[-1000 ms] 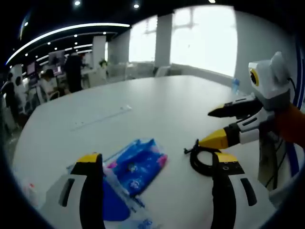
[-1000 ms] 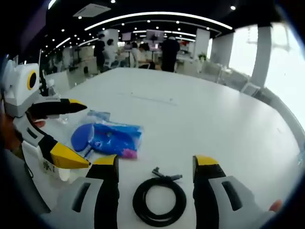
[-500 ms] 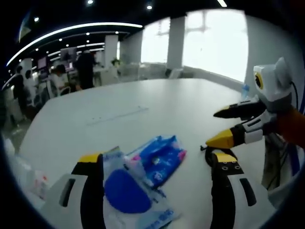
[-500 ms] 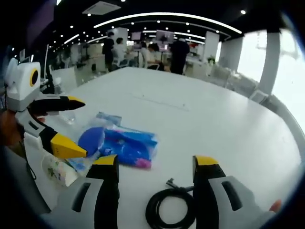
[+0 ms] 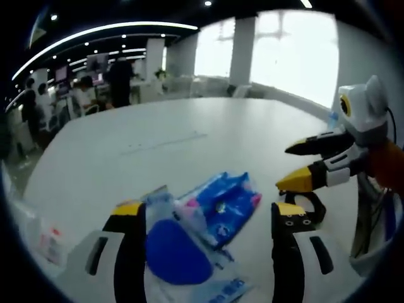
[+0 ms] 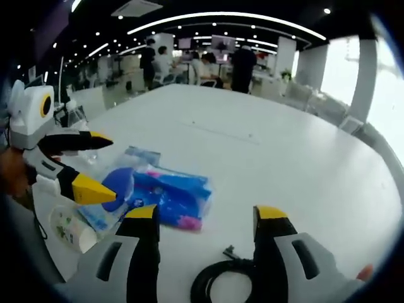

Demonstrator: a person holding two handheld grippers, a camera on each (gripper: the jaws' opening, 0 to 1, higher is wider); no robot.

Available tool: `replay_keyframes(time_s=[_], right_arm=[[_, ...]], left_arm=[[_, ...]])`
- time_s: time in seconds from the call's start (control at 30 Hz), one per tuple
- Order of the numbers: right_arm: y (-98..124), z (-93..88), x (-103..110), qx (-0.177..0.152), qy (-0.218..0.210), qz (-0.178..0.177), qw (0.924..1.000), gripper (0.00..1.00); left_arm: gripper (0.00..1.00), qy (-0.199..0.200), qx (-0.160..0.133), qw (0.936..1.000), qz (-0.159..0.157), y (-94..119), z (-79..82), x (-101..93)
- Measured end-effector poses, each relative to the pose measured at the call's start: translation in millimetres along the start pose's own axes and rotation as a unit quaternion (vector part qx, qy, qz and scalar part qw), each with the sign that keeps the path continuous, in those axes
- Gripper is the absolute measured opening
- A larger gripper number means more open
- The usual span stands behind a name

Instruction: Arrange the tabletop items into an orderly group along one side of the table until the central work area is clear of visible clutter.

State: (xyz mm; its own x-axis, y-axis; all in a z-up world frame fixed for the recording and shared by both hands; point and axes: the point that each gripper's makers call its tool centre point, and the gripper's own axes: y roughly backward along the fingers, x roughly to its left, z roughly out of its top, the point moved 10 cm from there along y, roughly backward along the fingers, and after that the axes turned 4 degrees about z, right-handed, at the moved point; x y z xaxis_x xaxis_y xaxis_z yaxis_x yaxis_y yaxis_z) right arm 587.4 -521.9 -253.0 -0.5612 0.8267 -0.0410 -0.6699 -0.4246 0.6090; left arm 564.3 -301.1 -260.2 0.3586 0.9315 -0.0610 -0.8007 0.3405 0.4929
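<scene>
Moved: my left gripper (image 5: 205, 221) slid over the blue plastic packets (image 5: 214, 208); coiled black cable (image 6: 221, 287) sits lower now.
Grippers: both wide open, holding nothing; right gripper (image 6: 205, 221).
Room: white tabletop (image 6: 284, 158) bare beyond.

Far half of the white table (image 6: 284, 151) is wide open for passing through – near edge is where it gets crowded, with the blue packets (image 6: 167, 192), black cable (image 6: 218, 284) and a small cup (image 6: 69, 228) bunched close together.
</scene>
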Motion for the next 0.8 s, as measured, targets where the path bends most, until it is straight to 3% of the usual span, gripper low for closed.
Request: replay_keyframes(time_s=[0.8], right_arm=[[-48, -10.5, -8, 0.026, -0.042, 0.054, 0.9973, 0.40]], left_arm=[[0.59, 0.001, 0.043, 0.9990, 0.007, -36, -13.2, 6.2]])
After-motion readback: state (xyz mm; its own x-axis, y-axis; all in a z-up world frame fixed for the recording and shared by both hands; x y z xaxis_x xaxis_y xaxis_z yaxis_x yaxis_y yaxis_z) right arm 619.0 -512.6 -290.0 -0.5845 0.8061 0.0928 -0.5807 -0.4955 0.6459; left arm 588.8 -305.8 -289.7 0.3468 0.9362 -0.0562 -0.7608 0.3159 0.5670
